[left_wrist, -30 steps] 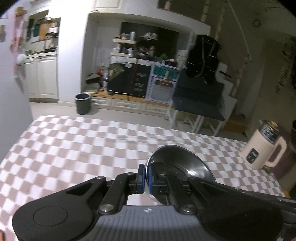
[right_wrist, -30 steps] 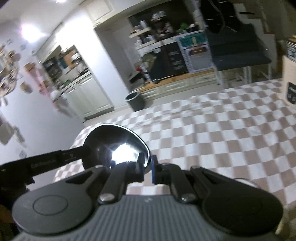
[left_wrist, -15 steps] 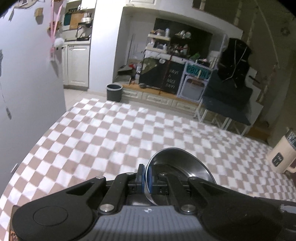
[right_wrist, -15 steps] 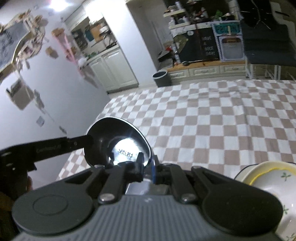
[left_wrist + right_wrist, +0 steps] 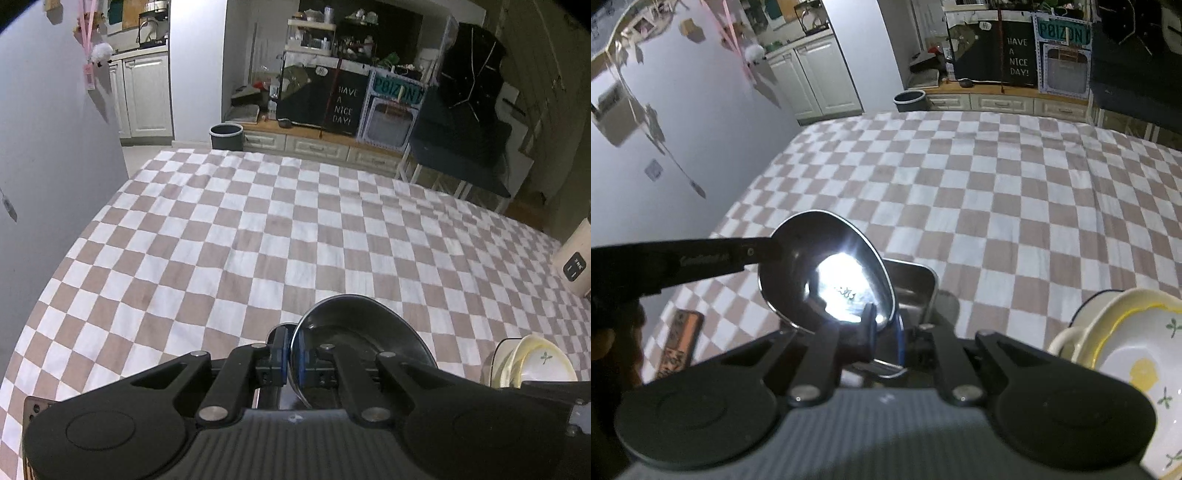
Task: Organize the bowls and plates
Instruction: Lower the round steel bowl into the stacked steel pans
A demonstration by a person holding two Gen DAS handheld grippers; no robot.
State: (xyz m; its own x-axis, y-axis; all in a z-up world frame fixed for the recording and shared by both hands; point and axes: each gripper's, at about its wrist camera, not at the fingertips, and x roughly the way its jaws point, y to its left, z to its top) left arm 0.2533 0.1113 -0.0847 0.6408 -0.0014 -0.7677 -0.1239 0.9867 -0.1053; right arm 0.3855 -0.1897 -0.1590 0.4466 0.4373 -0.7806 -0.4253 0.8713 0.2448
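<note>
The round stainless-steel bowl hangs tilted just ahead of the left tongs, whose blue pads are nipped tight on its near rim, so this pair carries it. In the right wrist view the same bowl shows its bright inside, and its lower edge sits at the right tongs. Those pads stand a little apart, and I cannot tell whether they press the rim or only frame it. Half a second ago only checked cloth lay under the bowl; now a rectangular stainless-steel tray shows directly beneath and just beyond it, under the right tongs' tips. To the right of both tongs, the cream and yellow ceramic bowls with green sprigs fill more of the view than they did. Both cameras also look more steeply down on the brown-and-white checked counter. This suggests that the bowl has been brought in over the gathering spot and is about to be lowered, probably onto the tray, though it has not yet been set down.
</note>
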